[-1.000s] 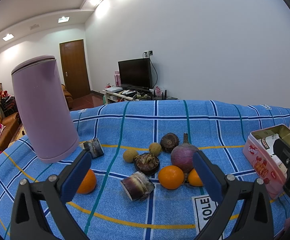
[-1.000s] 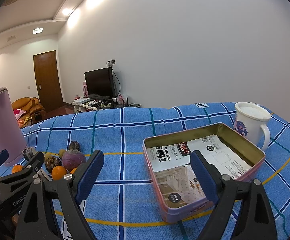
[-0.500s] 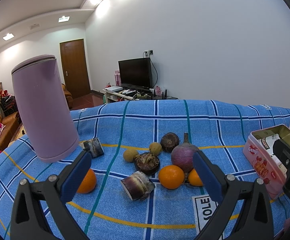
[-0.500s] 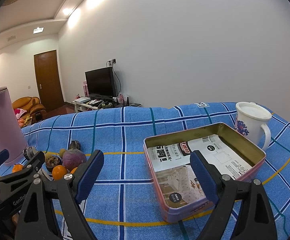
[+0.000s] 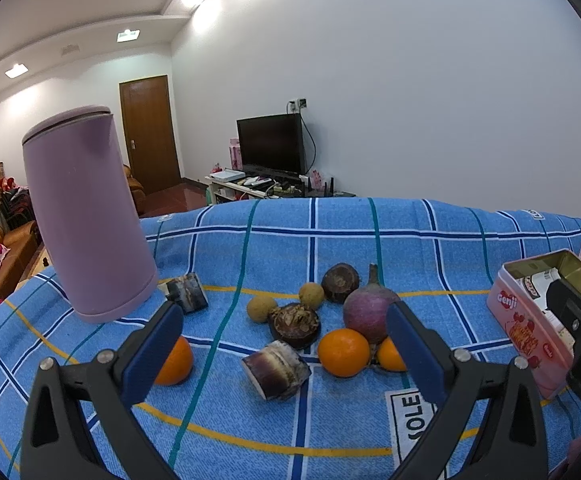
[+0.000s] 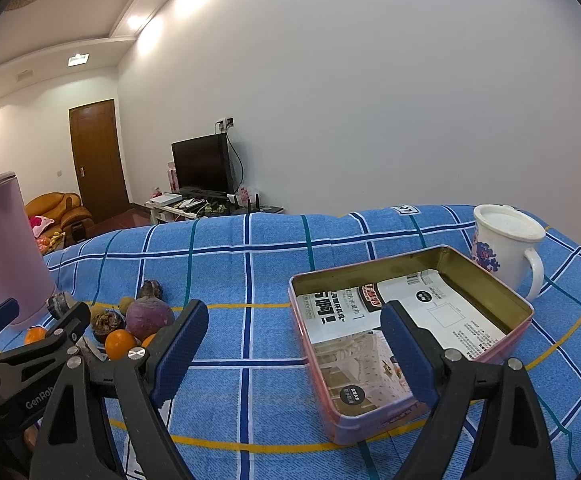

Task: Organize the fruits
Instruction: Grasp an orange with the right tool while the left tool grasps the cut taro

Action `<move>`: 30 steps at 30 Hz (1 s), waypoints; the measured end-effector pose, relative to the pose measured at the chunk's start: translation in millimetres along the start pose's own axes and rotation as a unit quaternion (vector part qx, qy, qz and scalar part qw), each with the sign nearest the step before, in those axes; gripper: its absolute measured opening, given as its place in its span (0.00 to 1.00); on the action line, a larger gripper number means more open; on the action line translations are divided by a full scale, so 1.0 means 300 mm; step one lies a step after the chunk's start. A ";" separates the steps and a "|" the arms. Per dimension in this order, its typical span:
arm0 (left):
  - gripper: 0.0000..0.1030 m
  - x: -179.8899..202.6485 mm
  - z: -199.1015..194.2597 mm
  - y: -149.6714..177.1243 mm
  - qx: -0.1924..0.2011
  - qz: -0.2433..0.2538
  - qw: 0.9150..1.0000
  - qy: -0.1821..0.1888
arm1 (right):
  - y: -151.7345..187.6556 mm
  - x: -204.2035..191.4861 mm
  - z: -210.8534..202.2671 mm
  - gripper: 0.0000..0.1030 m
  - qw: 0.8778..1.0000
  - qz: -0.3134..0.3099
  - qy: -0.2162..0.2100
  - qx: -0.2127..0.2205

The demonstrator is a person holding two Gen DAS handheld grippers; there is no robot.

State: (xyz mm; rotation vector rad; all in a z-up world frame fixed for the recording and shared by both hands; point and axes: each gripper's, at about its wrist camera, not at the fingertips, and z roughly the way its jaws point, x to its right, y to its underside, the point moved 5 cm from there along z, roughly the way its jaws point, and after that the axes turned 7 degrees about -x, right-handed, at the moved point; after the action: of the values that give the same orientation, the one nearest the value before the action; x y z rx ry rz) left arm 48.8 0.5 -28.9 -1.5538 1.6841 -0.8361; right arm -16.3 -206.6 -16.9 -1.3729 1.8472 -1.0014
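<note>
Change across the last second: almost none. Same framing in both wrist views, same fruit layout, no contact made.

Left gripper (image 5: 282,320): jaws wide apart, empty, hovering low over the blue checked cloth (image 5: 330,232) and aimed at the fruit cluster. Right gripper (image 6: 293,320): likewise spread and empty, facing the open pink tin (image 6: 370,276), with one blue pad in front of its near wall.

Fruit all on the cloth, none in the tin:
- middle orange (image 5: 343,353) just ahead of the left jaws, touching a purple turnip-like bulb (image 5: 370,312)
- second orange (image 5: 390,356) tucked behind the right pad
- third orange (image 5: 174,360) partly hidden by the left pad
- cut cane piece (image 5: 276,370) nearest the camera, another (image 5: 186,292) by the foot of the lilac flask (image 5: 86,220)
- two small tan longan-like fruits (image 5: 262,309) and two dark rough-skinned ones (image 5: 295,324) behind

Inside the tin: only printed paper lining. White mug (image 6: 506,244) just behind its far corner.

Reads as a pause before the first pick, so sorting not yet begun. Likely next: left jaws forward and down onto the middle orange or the cane piece. Crowding a concern there, since closing on the orange could nudge the bulb and the neighbouring orange. Tall flask close on the left, so worth keeping any swing away from it.
</note>
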 end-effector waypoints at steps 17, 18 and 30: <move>0.99 -0.367 0.103 -0.057 -0.055 -0.040 0.989 -0.129 | 0.030 -0.278 0.177 0.54 0.975 -0.116 -0.132 -0.138; 0.99 -0.368 0.107 -0.055 -0.062 -0.042 0.990 -0.117 | 0.033 -0.295 0.189 0.54 0.973 -0.123 -0.133 -0.144; 0.99 -0.144 0.113 -0.027 -0.087 0.070 0.994 -0.012 | 0.088 -0.379 0.351 0.55 0.947 -0.137 -0.164 -0.239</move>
State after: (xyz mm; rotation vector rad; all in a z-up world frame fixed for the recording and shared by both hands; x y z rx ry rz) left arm 83.3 42.7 -38.4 -1.5320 1.8663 -0.6095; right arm 88.4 -114.3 -89.7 -1.9914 1.7333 -0.4115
